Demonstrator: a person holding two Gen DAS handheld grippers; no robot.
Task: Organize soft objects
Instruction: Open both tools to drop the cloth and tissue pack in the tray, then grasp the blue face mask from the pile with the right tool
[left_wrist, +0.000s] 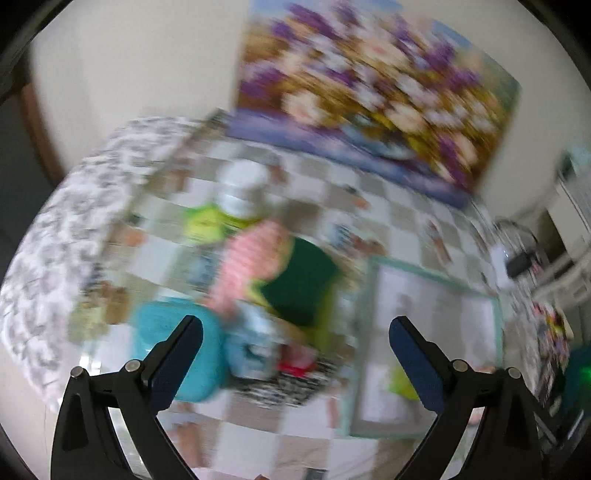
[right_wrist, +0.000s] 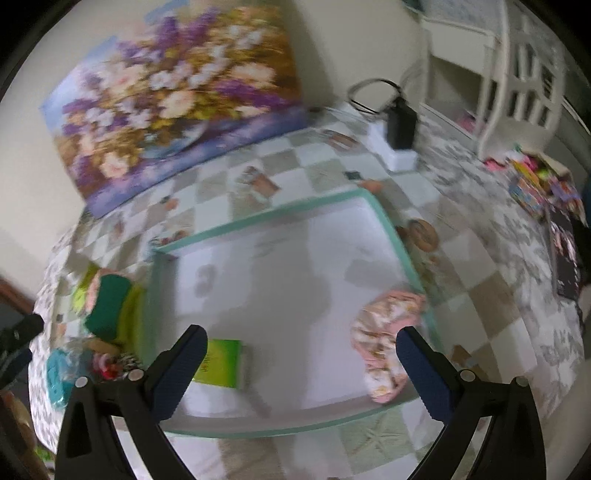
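A checked tablecloth (right_wrist: 491, 295) covers the table, with a flower painting (right_wrist: 177, 110) propped against the pale wall at 11 o'clock in the right wrist view. A white tray (right_wrist: 391, 221) with a mint rim lies at the centre of that view. On its floor a green pack (right_wrist: 221, 363) rests at 7 o'clock, just right of the near-left finger, and a pink floral cloth (right_wrist: 388, 343) lies bunched against the rim at 4 o'clock, touching the tray wall.

The right gripper (right_wrist: 301, 354) hangs above the tray, jaws spread wide, nothing between them and neither pad touching anything.

The left wrist view is heavily blurred. The left gripper (left_wrist: 295, 345) also stands fully apart and empty, above a pile of soft items beside the tray: a dark green pad (left_wrist: 303, 280) at the centre, a pink striped cloth (left_wrist: 251, 266) touching its left side, a teal piece (left_wrist: 177, 343) at 8 o'clock behind the left finger, and a black-and-white patterned piece (left_wrist: 280, 387) at 6 o'clock. A white jar (left_wrist: 243, 192) stands at 11 o'clock behind the pile. Whether the items overlap one another cannot be judged through the blur.

At 2 o'clock in the right wrist view a black adapter (right_wrist: 400, 123) sits on a white block (right_wrist: 395, 155).
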